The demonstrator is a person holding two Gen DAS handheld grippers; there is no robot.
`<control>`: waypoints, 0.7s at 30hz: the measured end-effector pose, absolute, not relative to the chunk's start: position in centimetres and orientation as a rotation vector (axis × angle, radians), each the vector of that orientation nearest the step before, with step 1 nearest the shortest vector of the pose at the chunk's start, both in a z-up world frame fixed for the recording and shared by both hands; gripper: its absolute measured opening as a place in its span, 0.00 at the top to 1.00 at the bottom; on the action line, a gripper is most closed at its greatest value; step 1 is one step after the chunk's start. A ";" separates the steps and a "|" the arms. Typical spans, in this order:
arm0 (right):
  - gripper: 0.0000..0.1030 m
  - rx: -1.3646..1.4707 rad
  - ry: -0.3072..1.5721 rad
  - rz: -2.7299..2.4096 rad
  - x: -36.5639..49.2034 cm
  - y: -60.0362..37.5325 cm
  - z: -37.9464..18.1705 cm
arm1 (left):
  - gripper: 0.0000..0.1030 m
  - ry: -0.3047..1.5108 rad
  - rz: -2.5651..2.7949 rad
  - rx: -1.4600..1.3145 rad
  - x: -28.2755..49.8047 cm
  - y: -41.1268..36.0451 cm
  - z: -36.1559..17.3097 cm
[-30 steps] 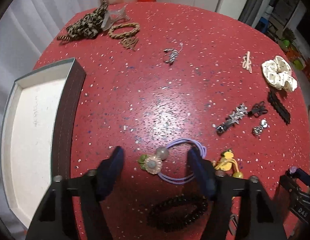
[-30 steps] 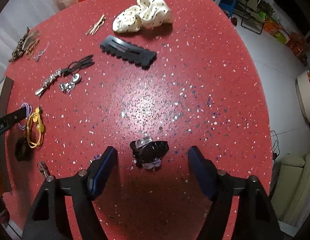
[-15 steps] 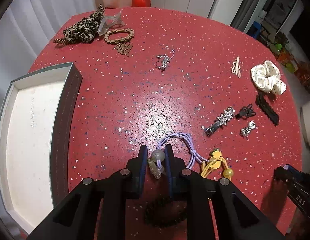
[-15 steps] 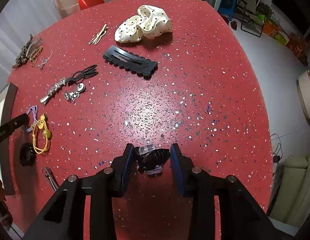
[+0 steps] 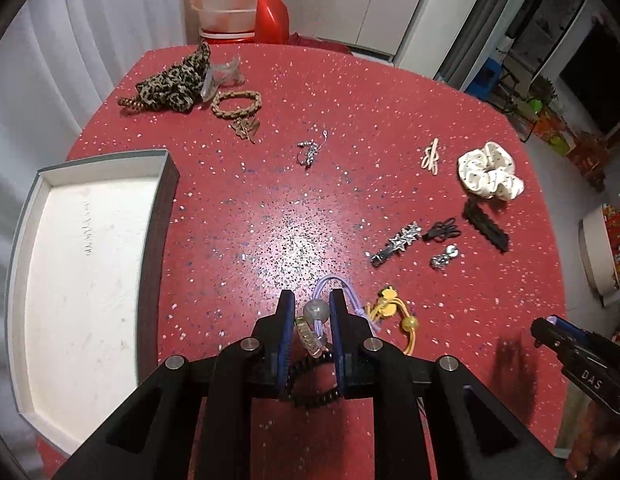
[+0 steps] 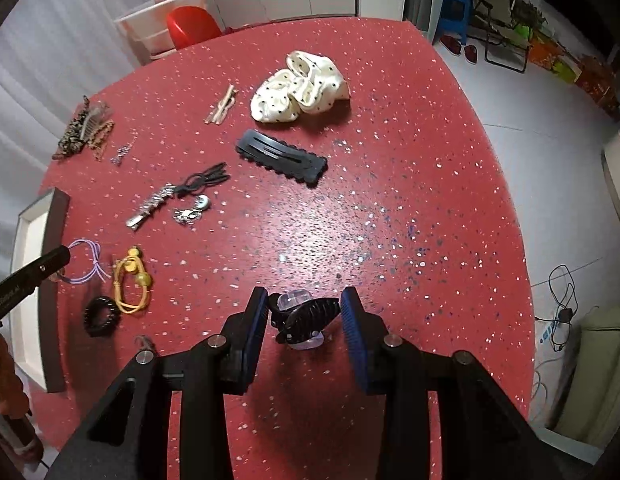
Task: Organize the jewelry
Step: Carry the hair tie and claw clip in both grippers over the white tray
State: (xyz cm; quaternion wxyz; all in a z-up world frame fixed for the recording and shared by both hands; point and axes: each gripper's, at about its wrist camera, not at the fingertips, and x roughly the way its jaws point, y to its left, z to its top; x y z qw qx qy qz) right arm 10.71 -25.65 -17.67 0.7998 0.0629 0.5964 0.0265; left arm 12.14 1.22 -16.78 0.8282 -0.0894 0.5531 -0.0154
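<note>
The left gripper [image 5: 311, 312] is pinching the purple tie [image 5: 337, 286] by its grey bead and flower charm, the bead wedged between the blue pads, and the cord loop sticks out ahead of the tips over the near middle of the red table [image 5: 349, 92]. Just right of it lies the yellow tie [image 5: 393, 310], and a black coil tie [image 5: 313, 396] shows under the fingers. The right gripper [image 6: 304, 312] has its jaws drawn in around the black claw clip [image 6: 306, 318], which sits on the table toward the near right; the left pad touches it, but whether the right pad does cannot be told. The box [image 5: 90, 264] lies open at the left edge, white inside. Toward the far left corner are a leopard scrunchie [image 5: 170, 84], a braided band [image 5: 236, 104] and a clear clip [image 5: 224, 76] bunched together. A silver charm [image 5: 310, 150] lies near the far middle. Toward the right edge sit the white dotted scrunchie [image 6: 298, 88], a beige clip [image 6: 222, 106], a long black barrette [image 6: 282, 158], a silver barrette [image 6: 152, 206], a black cord [image 6: 204, 178] touching its end and small silver earrings [image 6: 192, 210] just beside it.
</note>
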 end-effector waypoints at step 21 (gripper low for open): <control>0.61 0.070 1.209 0.230 10.9 -16.0 -12.3 | 0.81 1.075 0.063 -0.287 6.7 9.7 -11.4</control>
